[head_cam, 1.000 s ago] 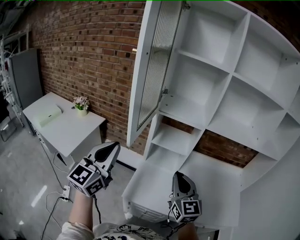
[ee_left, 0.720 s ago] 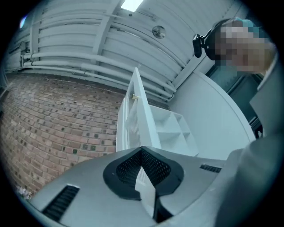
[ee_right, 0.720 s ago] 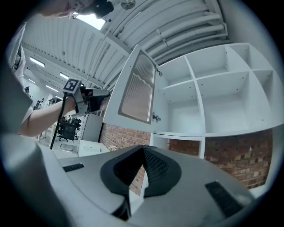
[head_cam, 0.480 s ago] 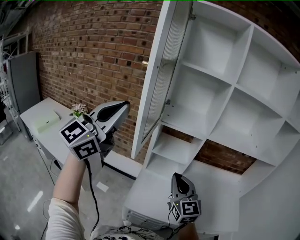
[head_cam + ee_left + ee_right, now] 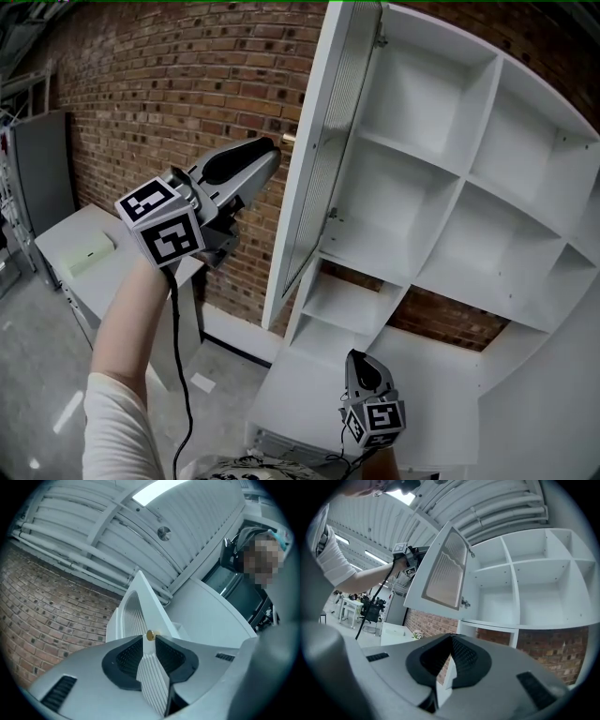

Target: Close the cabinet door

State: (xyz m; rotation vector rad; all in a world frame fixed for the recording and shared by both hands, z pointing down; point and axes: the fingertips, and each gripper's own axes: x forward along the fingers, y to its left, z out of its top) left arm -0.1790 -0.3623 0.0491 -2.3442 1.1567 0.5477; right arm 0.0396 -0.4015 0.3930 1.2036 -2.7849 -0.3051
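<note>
Standing wide open in the upper middle of the head view, the cabinet door [image 5: 317, 164] showed its white frame and ribbed glass panel edge-on, hinged to the white cabinet [image 5: 461, 141], whose bare shelves filled the right of the frame. A small brass knob [image 5: 288, 138] stuck out from the door's free edge, towards the brick wall [image 5: 159, 84] that took up the upper left. The left gripper [image 5: 268, 152] was held high on a bare forearm [image 5: 127, 328] in the left half of the frame, its tips just short of the knob and pointing at it. In the left gripper view its jaws had just been opening and stood a narrow gap apart, with the knob [image 5: 150, 635] showing at the top of that gap and the door's ribbed panel [image 5: 133, 611] seen through it; the pads pressed on nothing. The right gripper [image 5: 360, 359] sat low at the bottom centre, well apart from the door, over the cabinet's lower ledge. In the right gripper view its tips [image 5: 451, 638] met with nothing held, and the door [image 5: 443, 573] hung open in the upper middle. A white table [image 5: 56, 239] stood at the left edge.
</note>
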